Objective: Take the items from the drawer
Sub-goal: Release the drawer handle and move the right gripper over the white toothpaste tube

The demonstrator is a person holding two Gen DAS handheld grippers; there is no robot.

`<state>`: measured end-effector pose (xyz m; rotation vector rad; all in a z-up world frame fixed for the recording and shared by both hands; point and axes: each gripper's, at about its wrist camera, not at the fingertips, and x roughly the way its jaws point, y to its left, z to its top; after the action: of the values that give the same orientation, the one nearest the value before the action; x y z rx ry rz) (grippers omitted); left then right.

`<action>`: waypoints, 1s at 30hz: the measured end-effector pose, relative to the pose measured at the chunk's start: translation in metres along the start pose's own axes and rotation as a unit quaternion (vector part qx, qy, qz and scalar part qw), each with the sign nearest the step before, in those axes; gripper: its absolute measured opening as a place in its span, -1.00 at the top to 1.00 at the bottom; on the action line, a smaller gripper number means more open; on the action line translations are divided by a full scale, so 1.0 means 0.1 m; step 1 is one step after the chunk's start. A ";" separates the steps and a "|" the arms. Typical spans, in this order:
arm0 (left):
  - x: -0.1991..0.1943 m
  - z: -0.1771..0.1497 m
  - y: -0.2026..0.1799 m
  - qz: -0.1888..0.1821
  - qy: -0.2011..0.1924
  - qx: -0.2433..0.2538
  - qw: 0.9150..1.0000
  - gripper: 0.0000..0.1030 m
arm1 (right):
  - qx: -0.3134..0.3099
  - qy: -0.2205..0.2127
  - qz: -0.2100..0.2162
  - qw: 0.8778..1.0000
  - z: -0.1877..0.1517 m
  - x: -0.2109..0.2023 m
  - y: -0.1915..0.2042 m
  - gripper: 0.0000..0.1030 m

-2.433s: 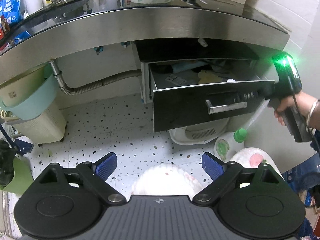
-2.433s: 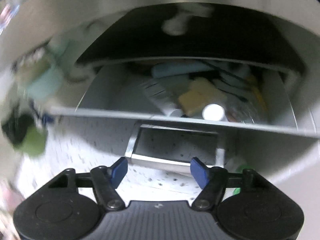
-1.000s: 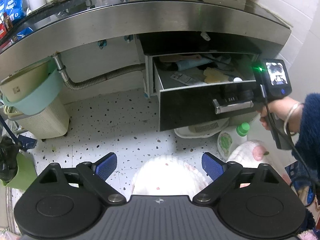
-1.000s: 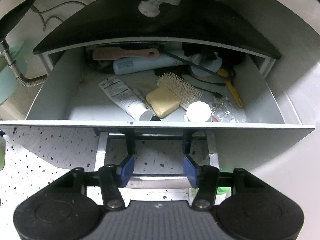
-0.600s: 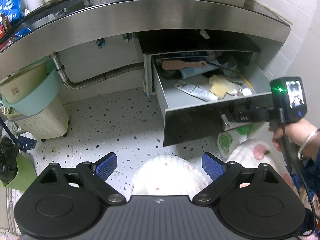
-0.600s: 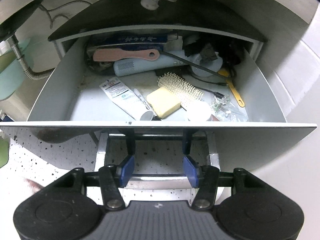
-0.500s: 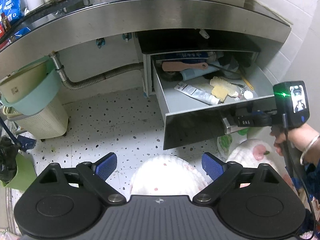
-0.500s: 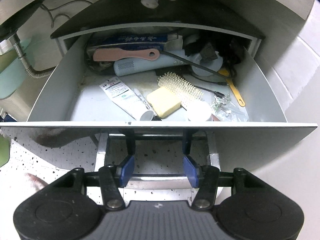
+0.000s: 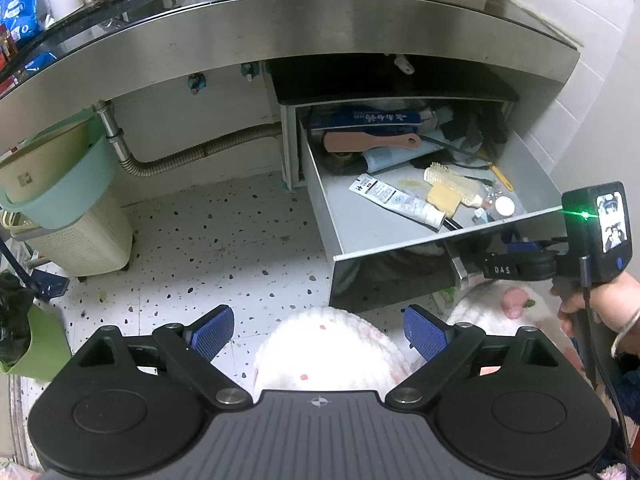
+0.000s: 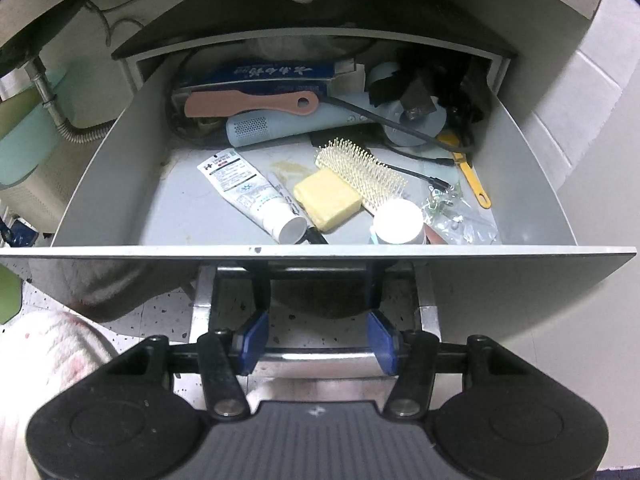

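Right wrist view: the drawer (image 10: 120, 184) stands pulled out at 12 o'clock from the right gripper (image 10: 318, 334), whose blue pads clamp the drawer's metal handle (image 10: 316, 360). Inside lie a tube (image 10: 248, 196), yellow soap (image 10: 326, 198) and a hairbrush (image 10: 360, 176). The left gripper (image 9: 318, 334) hangs wide open over the speckled floor (image 9: 224, 240), with nothing between its pads.

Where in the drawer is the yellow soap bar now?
In the right wrist view the yellow soap bar lies near the front of the open drawer, between the white tube on its left and the hairbrush on its right.
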<state>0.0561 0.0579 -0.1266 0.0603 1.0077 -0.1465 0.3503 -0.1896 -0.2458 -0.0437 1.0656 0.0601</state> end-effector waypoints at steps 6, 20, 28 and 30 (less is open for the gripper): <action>0.04 0.03 -0.02 -0.004 0.004 -0.002 1.000 -0.80 | -0.001 0.001 0.001 1.000 0.03 0.03 0.00 -0.05; 0.18 0.15 0.04 -0.001 0.008 -0.019 1.000 -0.79 | -0.019 0.002 0.049 0.999 0.17 -0.33 -0.30 -0.29; 0.23 0.24 0.00 0.034 -0.025 -0.006 0.999 -0.79 | -0.043 -0.071 0.132 0.988 0.46 -0.87 -0.45 -0.55; 0.24 0.27 0.00 0.019 -0.033 -0.009 0.999 -0.79 | -0.076 -0.083 0.133 0.985 0.58 -0.91 -0.39 -0.55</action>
<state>0.0915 0.0529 -0.1323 0.0585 0.9423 -0.1034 0.3599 -0.2272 -0.1382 -0.0336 0.8933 0.3816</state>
